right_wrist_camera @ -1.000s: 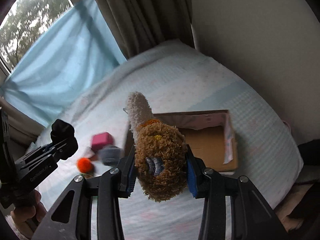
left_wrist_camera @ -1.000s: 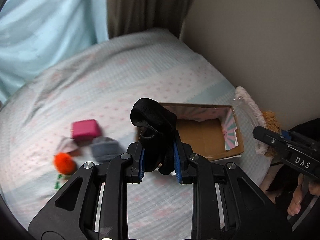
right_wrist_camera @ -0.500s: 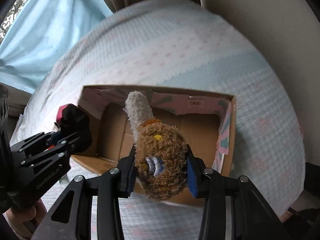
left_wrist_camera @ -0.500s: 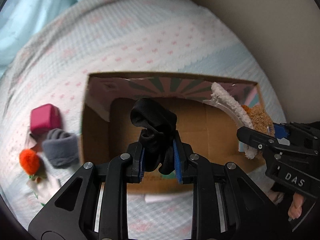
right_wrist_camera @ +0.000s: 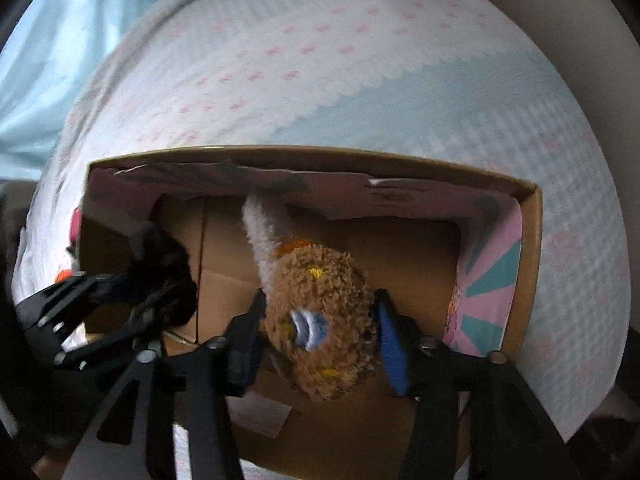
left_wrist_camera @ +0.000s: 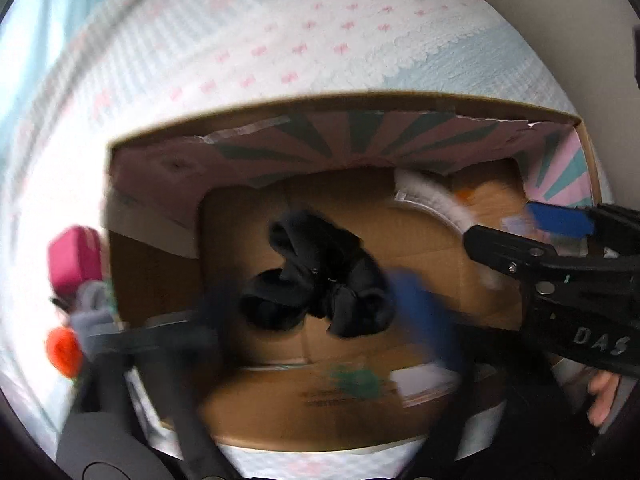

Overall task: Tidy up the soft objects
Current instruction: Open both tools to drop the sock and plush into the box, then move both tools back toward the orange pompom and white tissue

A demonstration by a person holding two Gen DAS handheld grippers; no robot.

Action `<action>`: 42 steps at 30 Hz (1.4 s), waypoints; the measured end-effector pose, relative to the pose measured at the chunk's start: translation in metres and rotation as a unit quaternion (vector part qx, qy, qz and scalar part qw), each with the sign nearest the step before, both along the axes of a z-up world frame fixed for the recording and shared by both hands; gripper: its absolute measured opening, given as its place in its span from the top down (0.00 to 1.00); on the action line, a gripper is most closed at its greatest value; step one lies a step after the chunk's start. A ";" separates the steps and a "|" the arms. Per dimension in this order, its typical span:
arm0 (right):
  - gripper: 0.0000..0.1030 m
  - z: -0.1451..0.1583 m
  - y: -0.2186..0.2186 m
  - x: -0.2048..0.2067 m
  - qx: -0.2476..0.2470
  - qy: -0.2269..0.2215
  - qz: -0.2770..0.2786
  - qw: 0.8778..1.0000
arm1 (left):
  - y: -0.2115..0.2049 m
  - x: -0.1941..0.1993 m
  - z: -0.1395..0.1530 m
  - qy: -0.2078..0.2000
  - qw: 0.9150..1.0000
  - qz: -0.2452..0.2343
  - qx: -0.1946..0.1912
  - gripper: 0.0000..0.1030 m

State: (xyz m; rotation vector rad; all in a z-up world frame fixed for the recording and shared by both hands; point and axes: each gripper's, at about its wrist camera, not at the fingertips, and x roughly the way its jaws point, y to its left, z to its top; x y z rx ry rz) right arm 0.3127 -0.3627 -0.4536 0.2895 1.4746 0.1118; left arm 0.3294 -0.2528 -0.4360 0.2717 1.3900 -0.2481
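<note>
A bed covered in a pale blue-and-white quilted spread with small pink marks (right_wrist_camera: 360,60) fills both views, and an open brown cardboard box with pink-and-teal striped inner flaps (left_wrist_camera: 560,128) sits on it. My left gripper (left_wrist_camera: 316,312) is blurred; its fingers look spread wide on either side of the bundled black sock (left_wrist_camera: 316,280), which is over the box floor, though I cannot tell whether it touches the cardboard. My right gripper (right_wrist_camera: 320,328) has its fingers parted around the fuzzy brown plush toy with a white furry tail (right_wrist_camera: 320,312), inside the box. Outside the box's left wall lie a magenta cube (left_wrist_camera: 74,258), a grey sock roll (left_wrist_camera: 90,312) and an orange pompom (left_wrist_camera: 62,350).
</note>
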 end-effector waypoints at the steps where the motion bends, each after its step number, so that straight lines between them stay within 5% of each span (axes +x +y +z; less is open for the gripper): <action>1: 0.33 0.001 -0.002 0.002 0.018 -0.006 -0.005 1.000 | -0.001 -0.003 0.004 -0.015 1.000 -0.011 0.008 0.00; 5: 0.01 0.007 0.001 0.003 0.005 -0.024 -0.003 1.000 | 0.000 -0.009 0.005 -0.009 1.000 -0.028 0.007 0.00; 18: 0.01 0.044 -0.005 -0.014 0.005 -0.047 -0.034 0.998 | 0.015 -0.024 0.060 -0.045 0.999 -0.011 -0.027 0.00; 30: 0.01 0.165 0.000 -0.064 -0.022 -0.143 -0.074 0.987 | 0.054 -0.073 0.189 -0.143 0.987 0.001 -0.071 0.00; 42: 0.01 0.298 0.063 -0.163 -0.081 -0.301 -0.059 0.948 | 0.151 -0.164 0.304 -0.256 0.960 0.031 -0.109 0.00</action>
